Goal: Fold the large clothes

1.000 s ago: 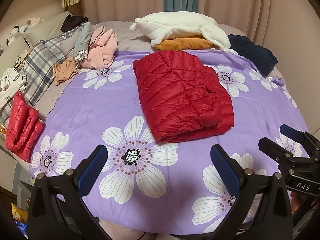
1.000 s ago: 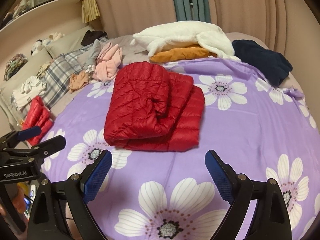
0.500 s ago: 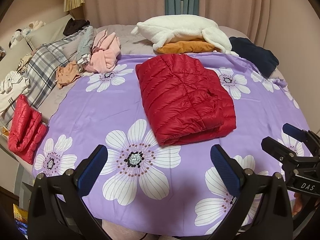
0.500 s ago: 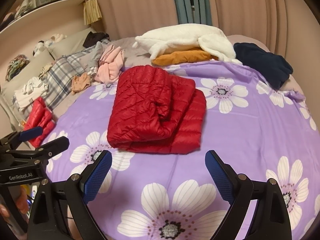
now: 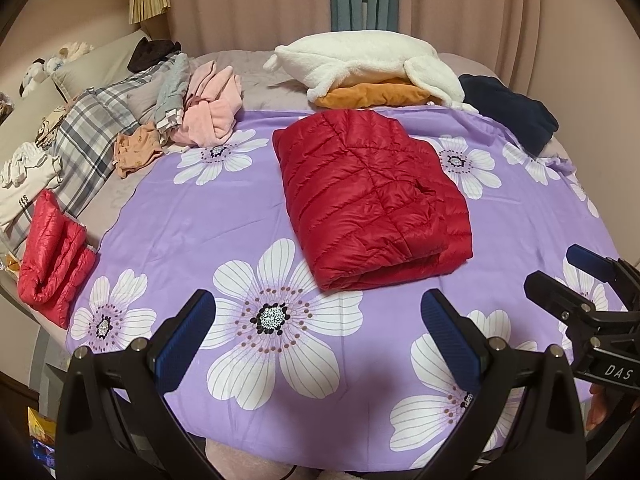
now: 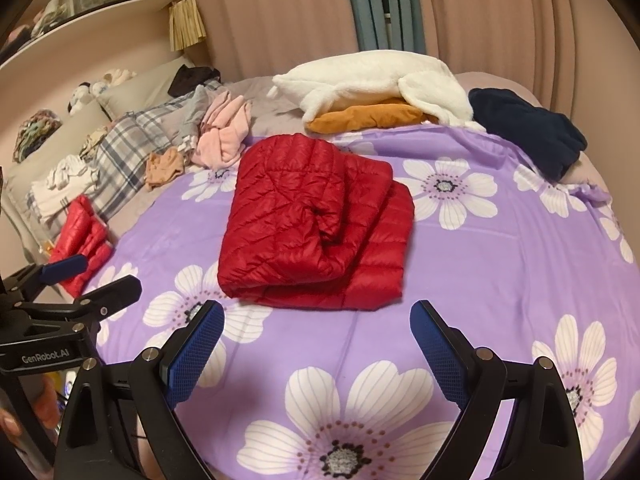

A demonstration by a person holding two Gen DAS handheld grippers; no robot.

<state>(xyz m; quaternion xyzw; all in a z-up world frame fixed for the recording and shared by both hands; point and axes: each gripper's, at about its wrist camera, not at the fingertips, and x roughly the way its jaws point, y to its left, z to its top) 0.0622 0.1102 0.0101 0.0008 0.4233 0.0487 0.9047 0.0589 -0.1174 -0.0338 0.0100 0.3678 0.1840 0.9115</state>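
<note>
— Any writing you can read from your end?

— Two bits. In my right wrist view the body of the left gripper [image 6: 86, 278] reads "GenRobot.AI". In my left wrist view the right gripper [image 5: 576, 276] shows "DAS", cut off at the frame edge. A white top [image 5: 24, 188] by the pillows carries small dark print I can't make out.

— What's changed over the last second?

— The red down jacket [image 5: 372, 200] hasn't shifted; it lies folded in the middle of the purple floral sheet [image 5: 200, 216]. My cameras have risen a little, so more of the bed's far side shows. Both grippers have stayed spread wide and empty, hovering over the near edge of the sheet, well short of the jacket.

— Counts?

— Two red puffy garments: the folded jacket and a smaller rolled one [image 5: 52, 252] at the left edge of the bed. One white fleece [image 5: 360, 60] lying on one orange garment [image 5: 372, 94], one navy garment [image 5: 508, 108], one pink bundle [image 5: 212, 108], one plaid piece [image 5: 86, 136]. Two grippers, two blue pads [image 5: 184, 336] each.
</note>
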